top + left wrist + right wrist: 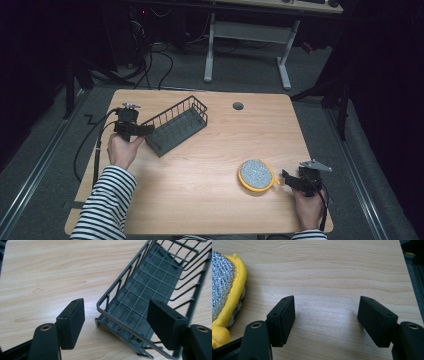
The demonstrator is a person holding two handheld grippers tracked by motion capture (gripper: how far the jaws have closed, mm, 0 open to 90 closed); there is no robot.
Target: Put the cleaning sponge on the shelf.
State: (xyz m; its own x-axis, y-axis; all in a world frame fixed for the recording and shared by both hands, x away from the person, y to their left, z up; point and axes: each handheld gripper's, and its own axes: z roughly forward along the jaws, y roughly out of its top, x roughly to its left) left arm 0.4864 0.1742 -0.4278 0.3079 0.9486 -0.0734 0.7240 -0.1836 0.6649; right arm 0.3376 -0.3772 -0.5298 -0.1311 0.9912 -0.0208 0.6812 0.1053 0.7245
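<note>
A dark grey wire basket [177,127] stands slantwise on the wooden table [200,200], toward the back left. My left gripper [146,130] is at the basket's near end, held in a hand with a striped sleeve. In the left gripper view the basket's end rim [117,315] lies between the open jaws of the left gripper [115,312]; one pad [72,320] is outside it, the other [166,323] over its floor, neither pressing. A round yellow-edged silver scrubber [256,175] lies front right. Just right of the scrubber [223,282], my right gripper [284,178] [325,313] is open over bare wood.
A cable hole [238,106] sits near the table's back edge. Beyond the table stand the white legs of a desk [210,50], with cables on the floor. The right table edge [409,290] is close to my right gripper.
</note>
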